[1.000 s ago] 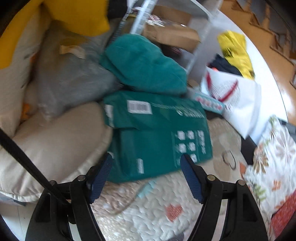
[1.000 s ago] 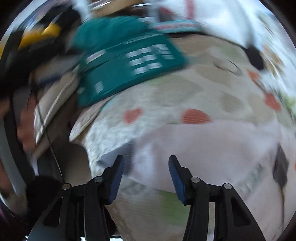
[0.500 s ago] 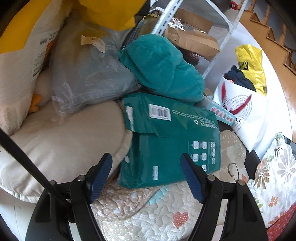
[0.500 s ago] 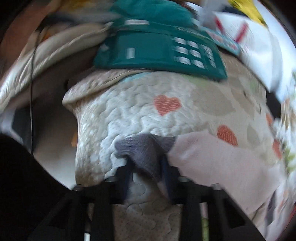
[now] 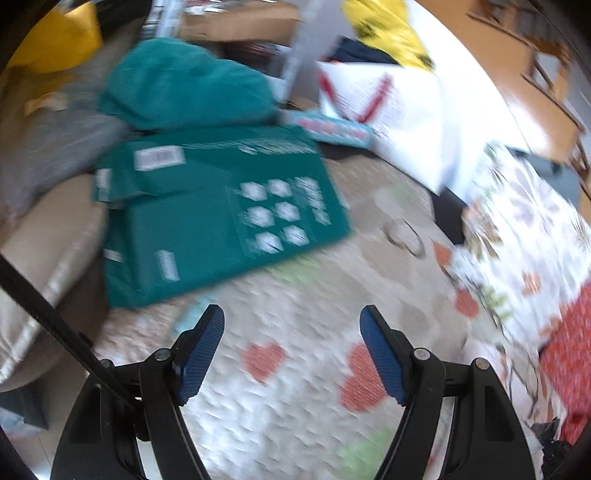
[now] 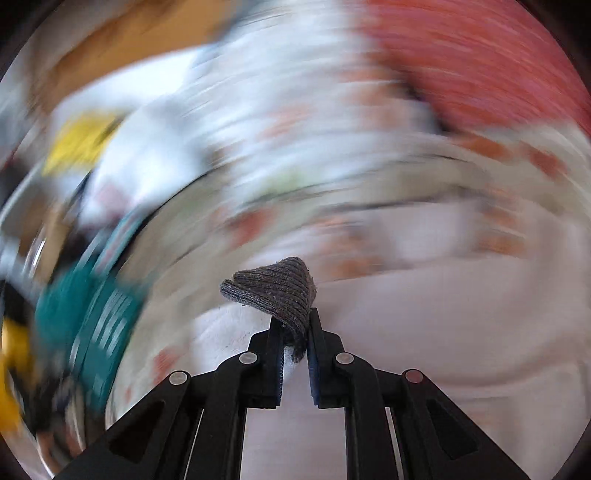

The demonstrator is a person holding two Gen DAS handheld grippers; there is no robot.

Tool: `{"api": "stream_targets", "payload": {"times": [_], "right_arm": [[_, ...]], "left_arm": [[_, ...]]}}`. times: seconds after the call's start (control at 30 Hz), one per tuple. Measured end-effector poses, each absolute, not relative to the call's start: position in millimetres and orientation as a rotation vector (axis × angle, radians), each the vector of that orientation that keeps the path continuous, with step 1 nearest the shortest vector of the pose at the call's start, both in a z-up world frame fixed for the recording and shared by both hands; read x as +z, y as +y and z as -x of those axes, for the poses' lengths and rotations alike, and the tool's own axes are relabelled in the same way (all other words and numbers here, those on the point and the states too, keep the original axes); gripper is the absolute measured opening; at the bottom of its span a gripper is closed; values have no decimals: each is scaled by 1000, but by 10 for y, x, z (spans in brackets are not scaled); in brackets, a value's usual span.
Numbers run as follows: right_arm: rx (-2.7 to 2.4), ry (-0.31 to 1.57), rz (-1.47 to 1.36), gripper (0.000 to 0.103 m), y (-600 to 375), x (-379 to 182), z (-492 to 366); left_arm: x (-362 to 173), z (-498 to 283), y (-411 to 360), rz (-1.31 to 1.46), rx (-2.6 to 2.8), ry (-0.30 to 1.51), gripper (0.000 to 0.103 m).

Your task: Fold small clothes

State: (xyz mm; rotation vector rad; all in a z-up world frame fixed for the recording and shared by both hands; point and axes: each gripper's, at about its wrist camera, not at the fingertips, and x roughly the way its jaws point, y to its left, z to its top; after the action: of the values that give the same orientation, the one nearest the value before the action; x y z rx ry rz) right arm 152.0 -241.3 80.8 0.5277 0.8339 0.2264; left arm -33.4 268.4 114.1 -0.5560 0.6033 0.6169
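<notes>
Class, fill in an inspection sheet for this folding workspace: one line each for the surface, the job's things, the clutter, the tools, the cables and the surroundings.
Surface: quilt with red hearts, blurred by motion.
Job's things: grey knit cloth, a bunched corner sticking up out of the right tool; a pale cloth lies beyond it.
Clutter: green package on the quilt's far side, teal cushion behind it, white bag, yellow bag, floral pillow.
Tools: left tool open, over the quilt, holding nothing; right tool shut on the grey knit cloth.
Cables: black strap crossing the left view.
Surroundings: wooden furniture, too blurred to detail.
</notes>
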Motion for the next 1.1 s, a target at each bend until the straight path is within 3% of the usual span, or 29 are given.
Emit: {"api": "stream_targets", "payload": {"times": [0.13,0.23,0.3,0.43,0.6,0.83,1.1], "right_arm": [[-41,927,-625,19,-3417,301,-1477],[-82,879,-690,21,-3764,320,-1265],[-86,854,-646,33,-3835,420,-1179],[-37,828,-499,33,-3695,628,-1193],[63,833,-220,53,-3272,694,-1363],[16,922,180,52,-2875,387,-1783],[-262,930,55,51,-3625,431,-2241]], "left_arm": [[1105,58,2295,489,538,655,75],[1056,-128,2011,439,479,699,75],[1017,-237,1830,414,449,724,75],[959,-402,1526,365,404,760,75],[892,-502,1253,311,358,798,75],[832,-625,1036,253,329,825,75],[751,-777,995,259,306,868,75]]}}
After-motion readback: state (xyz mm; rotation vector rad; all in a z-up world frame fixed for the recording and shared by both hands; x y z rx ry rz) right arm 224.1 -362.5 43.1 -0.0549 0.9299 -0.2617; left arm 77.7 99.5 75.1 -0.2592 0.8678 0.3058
